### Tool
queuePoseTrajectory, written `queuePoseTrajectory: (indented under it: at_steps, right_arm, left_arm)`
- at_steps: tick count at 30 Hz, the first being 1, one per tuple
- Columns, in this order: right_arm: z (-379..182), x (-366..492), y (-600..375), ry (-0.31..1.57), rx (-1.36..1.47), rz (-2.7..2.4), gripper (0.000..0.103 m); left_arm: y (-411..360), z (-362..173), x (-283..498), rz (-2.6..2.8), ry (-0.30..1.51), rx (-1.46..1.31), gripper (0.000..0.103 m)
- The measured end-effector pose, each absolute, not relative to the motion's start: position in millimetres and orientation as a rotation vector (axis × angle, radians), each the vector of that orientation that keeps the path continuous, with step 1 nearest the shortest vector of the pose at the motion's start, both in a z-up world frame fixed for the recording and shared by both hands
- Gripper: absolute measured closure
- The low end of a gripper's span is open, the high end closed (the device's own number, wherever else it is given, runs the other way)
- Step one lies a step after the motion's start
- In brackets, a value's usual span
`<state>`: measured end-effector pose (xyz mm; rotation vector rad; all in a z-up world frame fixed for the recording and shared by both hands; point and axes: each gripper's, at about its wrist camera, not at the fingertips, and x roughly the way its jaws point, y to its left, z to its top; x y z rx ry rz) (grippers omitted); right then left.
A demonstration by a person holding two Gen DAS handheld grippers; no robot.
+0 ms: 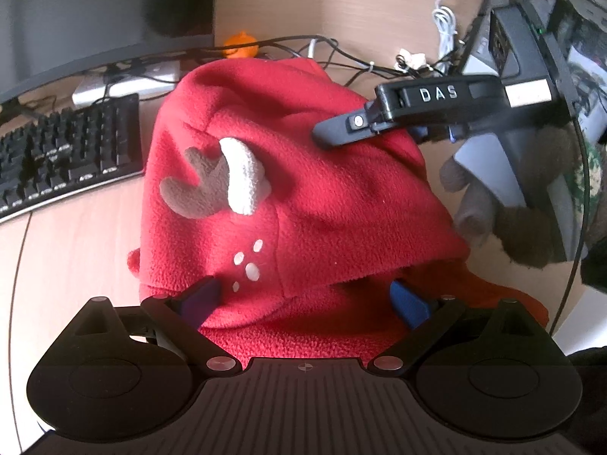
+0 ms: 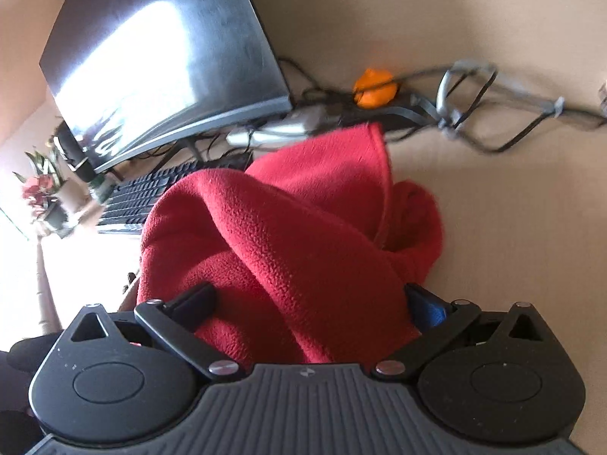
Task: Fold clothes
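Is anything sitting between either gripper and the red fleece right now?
Nothing visible. The red fleece garment already lies between the open fingers of the left gripper, and in the right wrist view it bunches between the spread fingers of the right gripper. The keyboard and cables sit off to the sides.

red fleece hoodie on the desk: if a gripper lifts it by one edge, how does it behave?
Probably floppy: the red fleece garment already bunches into soft folds between the right gripper fingers. Likely light for its bulk, and the nappy pile should grip rather than slip. The sewn-on antler may flop as it moves. The left gripper straddles the hem, open.
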<state>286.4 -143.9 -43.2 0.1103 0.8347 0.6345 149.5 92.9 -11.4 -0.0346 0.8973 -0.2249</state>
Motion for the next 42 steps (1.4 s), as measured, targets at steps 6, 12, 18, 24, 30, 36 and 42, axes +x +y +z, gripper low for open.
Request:
queuePoseTrajectory:
  at_steps: [6, 12, 18, 24, 30, 36, 42]
  right_arm:
    - [-28, 226, -149, 0.761, -0.05, 0.559, 0.0]
    - [-51, 157, -136, 0.735, -0.339, 0.449, 0.0]
    - [-55, 124, -140, 0.7, -0.411, 0.32, 0.0]
    - [-32, 94, -149, 0.676, -0.332, 0.26, 0.0]
    - [-25, 65, -132, 0.622, -0.347, 0.266, 0.0]
    - [17, 56, -140, 0.465, -0.303, 0.175, 0.0]
    - [-8, 57, -103, 0.53, -0.432, 0.325, 0.0]
  left_arm:
    - [107, -14, 132, -0.262, 0.9, -0.054, 0.005]
    - [125, -21, 111, -0.279, 0.912, -0.101, 0.005]
    - [133, -28, 99, -0.349, 0.955, -0.052, 0.005]
    - [144, -18, 100, -0.425, 0.918, -0.049, 0.005]
    - [132, -29, 98, -0.442, 0.962, 0.078, 0.005]
    - [128, -35, 96, -0.44, 0.965, 0.109, 0.005]
    - [125, -35, 97, -0.449, 0.952, 0.128, 0.005]
